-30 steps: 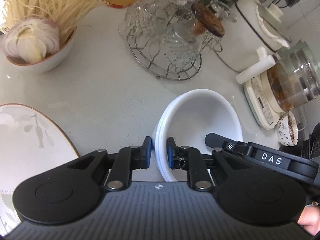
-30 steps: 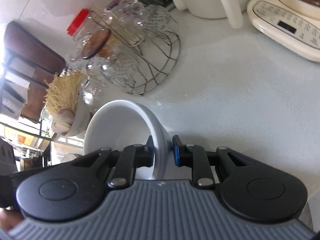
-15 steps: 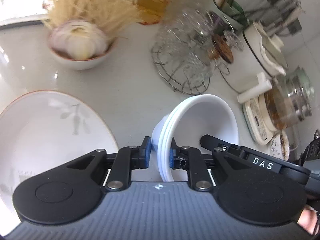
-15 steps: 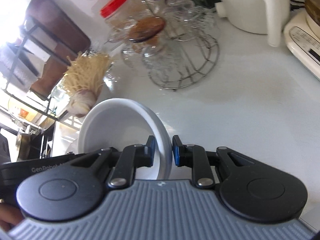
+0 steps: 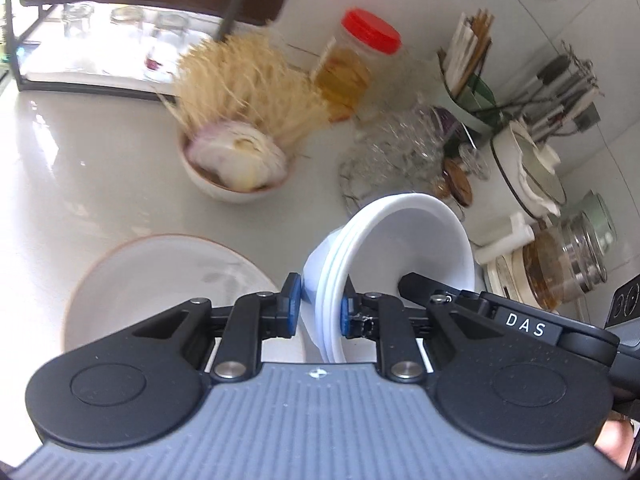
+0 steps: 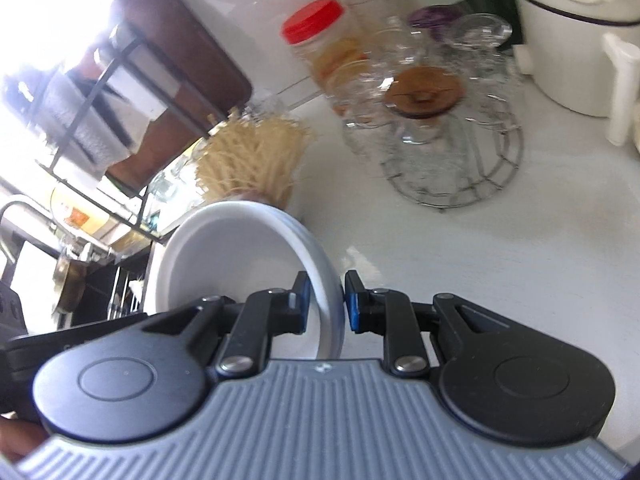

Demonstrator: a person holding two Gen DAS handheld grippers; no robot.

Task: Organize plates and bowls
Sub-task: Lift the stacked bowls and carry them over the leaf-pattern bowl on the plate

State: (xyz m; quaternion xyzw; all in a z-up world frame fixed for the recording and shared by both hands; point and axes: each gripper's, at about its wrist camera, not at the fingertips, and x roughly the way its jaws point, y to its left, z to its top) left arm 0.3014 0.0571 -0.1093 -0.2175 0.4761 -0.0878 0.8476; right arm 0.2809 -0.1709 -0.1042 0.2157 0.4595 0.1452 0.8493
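A stack of white bowls (image 5: 400, 248) hangs tilted above the counter, its mouth turned to the right. My left gripper (image 5: 318, 308) is shut on the stack's near rim, with its blue pads on either side of the wall. A black finger (image 5: 416, 284) of the right gripper reaches in over the opposite rim. In the right wrist view the same white bowls (image 6: 224, 256) open to the left, and my right gripper (image 6: 325, 300) is shut on their rim. A large white plate (image 5: 160, 280) with a brown edge and a faint leaf print lies on the counter, down and left of the bowls.
Behind stand a bowl of onion and dry noodles (image 5: 236, 168), a red-lidded jar (image 5: 352, 68), glass cups on a wire rack (image 6: 452, 160), a white pot (image 5: 532, 172) and a glass kettle (image 5: 560, 264). A dark shelf frame (image 5: 120, 40) runs along the back left.
Both grippers have lifted the bowl stack and carried it toward the plate side. The plate has come further into the left view, and the shelf and the jar now show.
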